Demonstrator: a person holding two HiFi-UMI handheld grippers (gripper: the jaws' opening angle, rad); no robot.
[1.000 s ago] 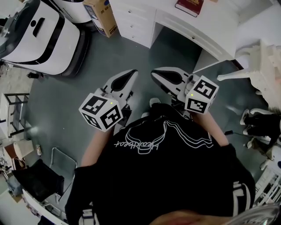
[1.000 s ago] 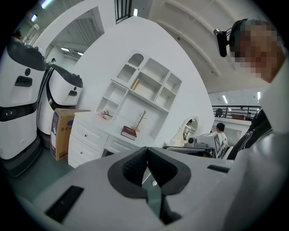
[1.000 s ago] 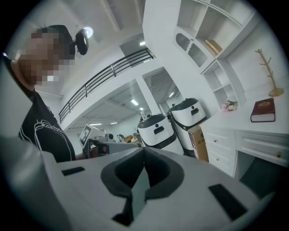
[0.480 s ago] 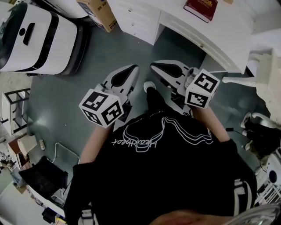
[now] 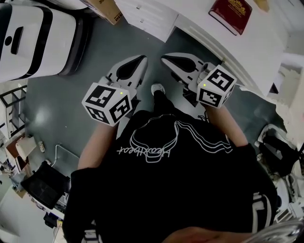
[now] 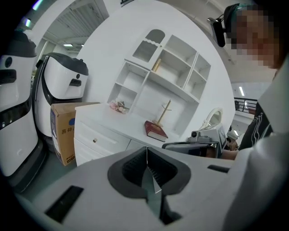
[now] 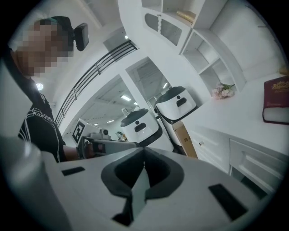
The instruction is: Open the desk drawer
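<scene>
The white desk [image 5: 247,50] runs across the top right of the head view, with its stack of drawers [image 5: 147,16] at its left end. In the left gripper view the drawers [image 6: 97,140] carry small round knobs [image 6: 95,140]; the right gripper view shows the drawers [image 7: 212,151] from the side. My left gripper [image 5: 142,59] and right gripper [image 5: 164,58] are held side by side over the grey floor, short of the desk and touching nothing. Both are shut and empty, as the left gripper [image 6: 146,151] and right gripper [image 7: 144,155] show in their own views.
A dark red book [image 5: 231,14] lies on the desk top. A cardboard box [image 6: 63,131] stands left of the drawers, with a large white machine [image 5: 28,38] beyond it. A white shelf unit [image 6: 162,76] rises behind the desk. My foot [image 5: 158,90] is below the grippers.
Both grippers have moved forward together toward the desk, staying shut. The desk and book now sit nearer, and the white machine has slid toward the upper left.
</scene>
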